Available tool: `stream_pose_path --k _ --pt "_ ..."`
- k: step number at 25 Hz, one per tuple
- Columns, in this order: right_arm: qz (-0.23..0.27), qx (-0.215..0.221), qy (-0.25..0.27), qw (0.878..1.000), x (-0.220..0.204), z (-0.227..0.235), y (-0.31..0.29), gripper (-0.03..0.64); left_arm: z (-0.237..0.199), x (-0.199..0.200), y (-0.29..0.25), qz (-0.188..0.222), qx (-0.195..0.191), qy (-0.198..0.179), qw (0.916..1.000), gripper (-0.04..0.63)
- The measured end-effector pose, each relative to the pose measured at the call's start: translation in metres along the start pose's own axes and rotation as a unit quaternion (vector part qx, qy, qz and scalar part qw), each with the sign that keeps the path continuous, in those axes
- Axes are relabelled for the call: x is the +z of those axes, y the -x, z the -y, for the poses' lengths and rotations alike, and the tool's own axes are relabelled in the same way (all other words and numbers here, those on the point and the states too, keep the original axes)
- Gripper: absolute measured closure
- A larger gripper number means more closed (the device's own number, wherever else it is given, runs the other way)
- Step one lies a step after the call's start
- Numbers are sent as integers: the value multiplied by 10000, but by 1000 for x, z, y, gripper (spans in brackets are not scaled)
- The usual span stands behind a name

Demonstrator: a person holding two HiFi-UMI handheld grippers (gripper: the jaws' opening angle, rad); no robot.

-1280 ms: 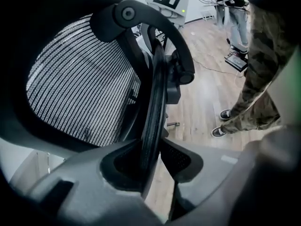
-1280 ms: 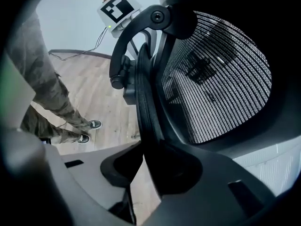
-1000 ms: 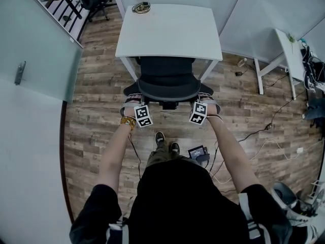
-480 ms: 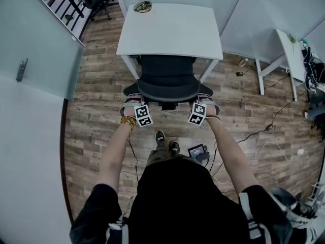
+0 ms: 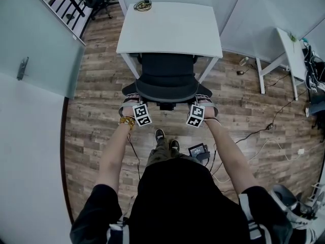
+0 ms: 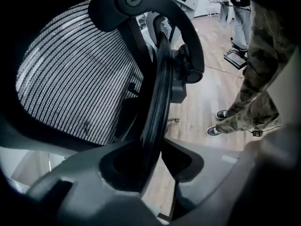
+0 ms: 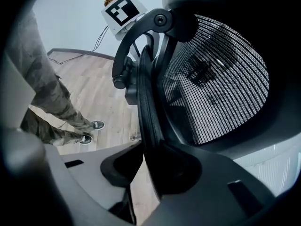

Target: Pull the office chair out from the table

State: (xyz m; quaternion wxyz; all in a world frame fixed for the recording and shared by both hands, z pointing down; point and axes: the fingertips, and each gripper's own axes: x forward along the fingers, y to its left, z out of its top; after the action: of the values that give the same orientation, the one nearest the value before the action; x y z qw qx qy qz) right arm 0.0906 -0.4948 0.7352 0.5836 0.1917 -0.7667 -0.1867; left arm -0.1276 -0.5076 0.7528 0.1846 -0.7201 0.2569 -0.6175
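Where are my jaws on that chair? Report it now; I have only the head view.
Observer: The right gripper view shows the right gripper closed on the backrest rim, one jaw on each side of it.
Operator: Now the left. Go.
Observer: The left gripper has that rim between its jaws as well. They have just been opening, and I cannot tell whether the pads press on it.
Operator: Describe the back panel.
Observer: It is see-through mesh, stretched inside the rim.
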Motion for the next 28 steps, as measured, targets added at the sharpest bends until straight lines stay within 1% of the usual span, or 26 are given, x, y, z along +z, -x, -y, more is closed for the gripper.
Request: stream_pose_path --k 8,14,20,22,28 --pt "35 -6 127 9999 -15 -13 8 517 18 13 7 18 31 19 10000 446" --pt "45 -18 191 9998 -23 -26 10 518 29 18 10 -45 -59 55 10000 445" --pt "-17 80 133 9999 -22 -25 16 517 35 19 13 -86 -128 121 9998 445" --pt "-58 46 110 9999 -24 -26 17 517 37 20 13 -93 -127 145 9998 445" --pt "-194 33 -50 9998 -25 -28 16 515 39 21 14 -50 -106 91 9999 446"
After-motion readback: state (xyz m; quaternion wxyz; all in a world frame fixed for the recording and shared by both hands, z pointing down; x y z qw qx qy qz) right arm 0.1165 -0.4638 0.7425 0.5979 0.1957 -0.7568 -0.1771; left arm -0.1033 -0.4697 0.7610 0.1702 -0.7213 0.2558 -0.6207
